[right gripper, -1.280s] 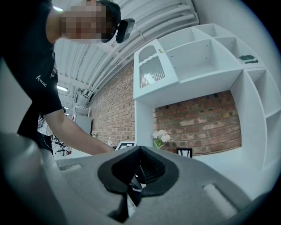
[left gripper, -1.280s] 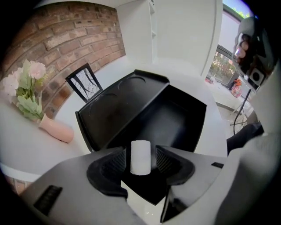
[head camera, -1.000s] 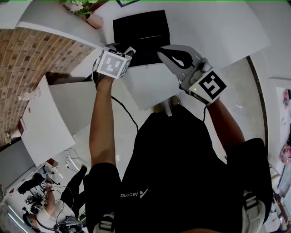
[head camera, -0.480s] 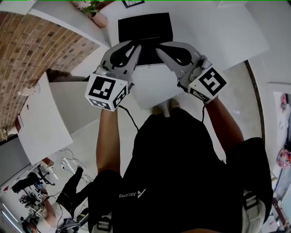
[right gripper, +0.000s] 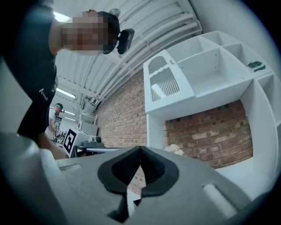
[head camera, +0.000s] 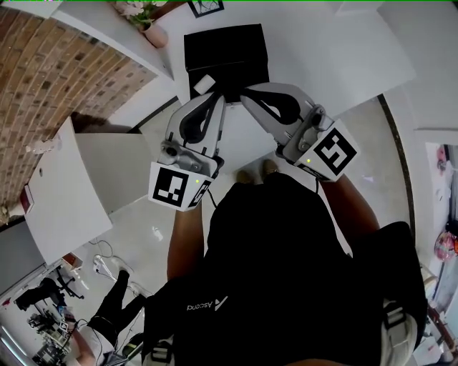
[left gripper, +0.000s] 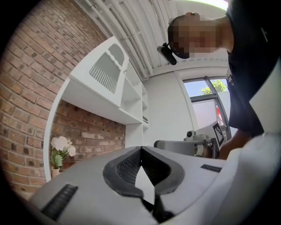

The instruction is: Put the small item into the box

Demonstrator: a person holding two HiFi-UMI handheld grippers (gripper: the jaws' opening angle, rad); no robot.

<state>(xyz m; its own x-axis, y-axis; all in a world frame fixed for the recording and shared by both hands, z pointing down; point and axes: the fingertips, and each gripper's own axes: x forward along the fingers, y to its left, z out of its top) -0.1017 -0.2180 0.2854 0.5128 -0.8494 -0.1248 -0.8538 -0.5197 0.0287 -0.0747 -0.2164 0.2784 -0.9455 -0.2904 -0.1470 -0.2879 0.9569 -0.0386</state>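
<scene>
Task seems nearly done: small white item (head camera: 204,83) apparently lies in far black box (head camera: 229,46). Left gripper (left gripper: 141,150), jaws just closed, and right gripper (right gripper: 140,149) are pressed together on nothing.

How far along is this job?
Seemingly nearly done: a small white item lies at the black box, though whether properly inside is unclear. Nothing in hand: the left gripper, jaws just closed, and right gripper are shut, empty. Remaining: perhaps nothing.

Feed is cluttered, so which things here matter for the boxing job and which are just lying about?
Job: black box, small white item, left gripper (jaws just closed, empty), right gripper.
Lying about: flower pot, framed picture, shelf unit.
</scene>
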